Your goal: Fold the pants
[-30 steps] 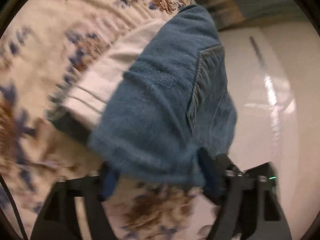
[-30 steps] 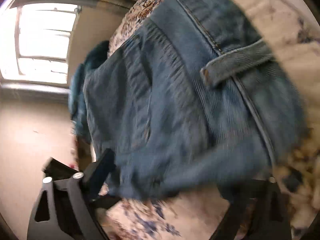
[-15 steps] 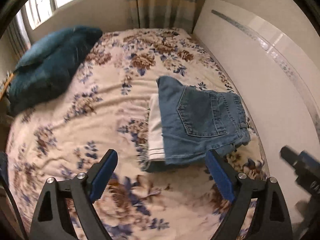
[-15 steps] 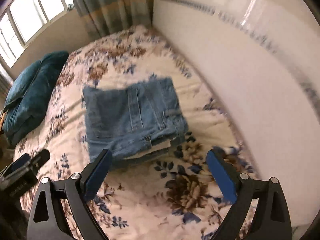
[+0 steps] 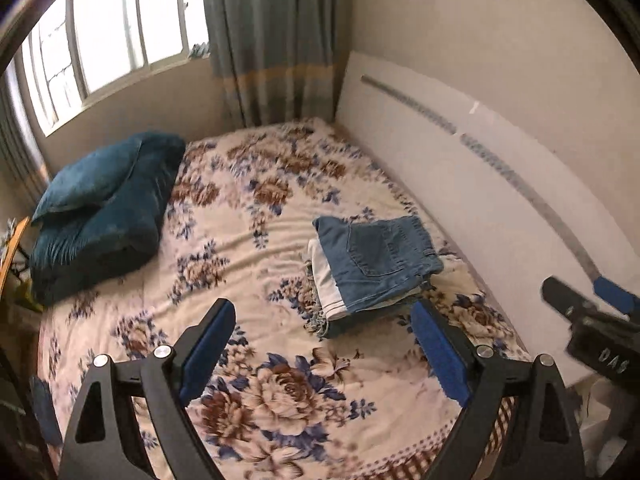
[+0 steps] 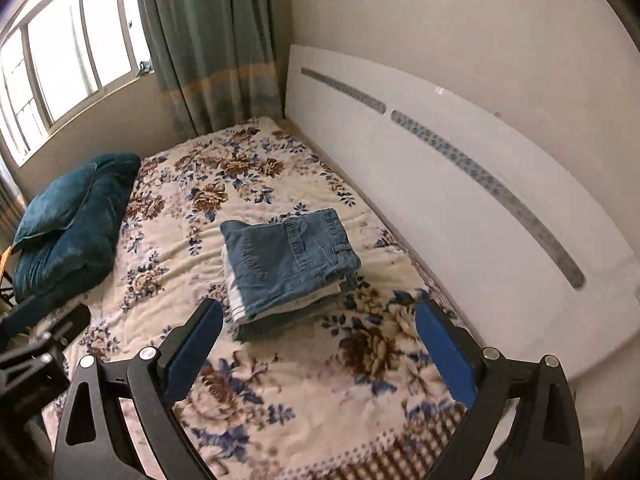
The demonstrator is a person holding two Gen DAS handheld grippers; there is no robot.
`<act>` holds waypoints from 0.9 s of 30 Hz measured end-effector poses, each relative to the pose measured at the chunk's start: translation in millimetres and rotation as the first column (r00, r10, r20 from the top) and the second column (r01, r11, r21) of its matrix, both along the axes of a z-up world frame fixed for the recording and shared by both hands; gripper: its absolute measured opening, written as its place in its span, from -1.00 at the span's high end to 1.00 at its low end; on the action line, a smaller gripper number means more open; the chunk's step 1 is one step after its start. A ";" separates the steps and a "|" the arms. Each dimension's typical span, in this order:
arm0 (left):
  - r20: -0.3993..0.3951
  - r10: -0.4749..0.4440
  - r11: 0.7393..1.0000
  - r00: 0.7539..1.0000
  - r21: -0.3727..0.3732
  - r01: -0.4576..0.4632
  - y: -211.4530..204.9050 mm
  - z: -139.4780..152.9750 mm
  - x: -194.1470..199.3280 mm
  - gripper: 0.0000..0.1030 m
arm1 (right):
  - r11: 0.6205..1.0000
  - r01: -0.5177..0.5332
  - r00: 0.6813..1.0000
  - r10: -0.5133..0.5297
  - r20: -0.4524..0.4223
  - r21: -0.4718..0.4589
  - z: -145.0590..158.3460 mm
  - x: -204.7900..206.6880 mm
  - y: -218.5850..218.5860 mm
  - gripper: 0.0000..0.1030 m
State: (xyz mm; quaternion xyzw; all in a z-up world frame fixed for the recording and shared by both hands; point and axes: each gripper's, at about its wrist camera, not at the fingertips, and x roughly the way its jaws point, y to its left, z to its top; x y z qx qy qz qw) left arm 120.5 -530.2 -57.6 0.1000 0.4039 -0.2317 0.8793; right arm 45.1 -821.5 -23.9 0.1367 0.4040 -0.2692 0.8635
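The blue denim pants (image 5: 372, 264) lie folded into a compact stack on the floral bedspread (image 5: 256, 240), near the white headboard. They also show in the right wrist view (image 6: 288, 264), with pale inner layers at the stack's left edge. My left gripper (image 5: 320, 344) is open and empty, held well back above the bed's near end. My right gripper (image 6: 320, 340) is open and empty, also well back from the pants. The right gripper shows at the right edge of the left wrist view (image 5: 592, 320), and the left gripper at the left edge of the right wrist view (image 6: 36, 344).
A dark teal pillow and blanket pile (image 5: 100, 212) sits at the bed's left side under the window (image 5: 112, 40). The white headboard (image 6: 460, 200) runs along the right. Curtains (image 6: 208, 40) hang in the corner.
Both grippers let go of the folded pants and pulled back and up from the bed. The pants now lie further away and smaller in both views.
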 end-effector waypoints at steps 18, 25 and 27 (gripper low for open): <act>0.083 -0.017 0.997 0.996 -0.069 0.023 132.5 100.9 -117.7 -0.75 | 0.997 -0.011 0.994 0.020 0.110 -0.081 148.4 -137.4 177.9 -0.94; 0.123 0.004 0.999 0.992 -0.054 0.003 149.6 117.8 -139.9 -0.75 | 0.995 -0.042 0.990 0.054 0.133 -0.090 177.6 -171.5 207.7 -0.94; 0.124 0.006 0.999 0.992 -0.051 0.000 151.9 118.1 -143.4 -0.75 | 0.995 -0.047 0.989 0.058 0.138 -0.084 182.4 -176.9 211.0 -0.94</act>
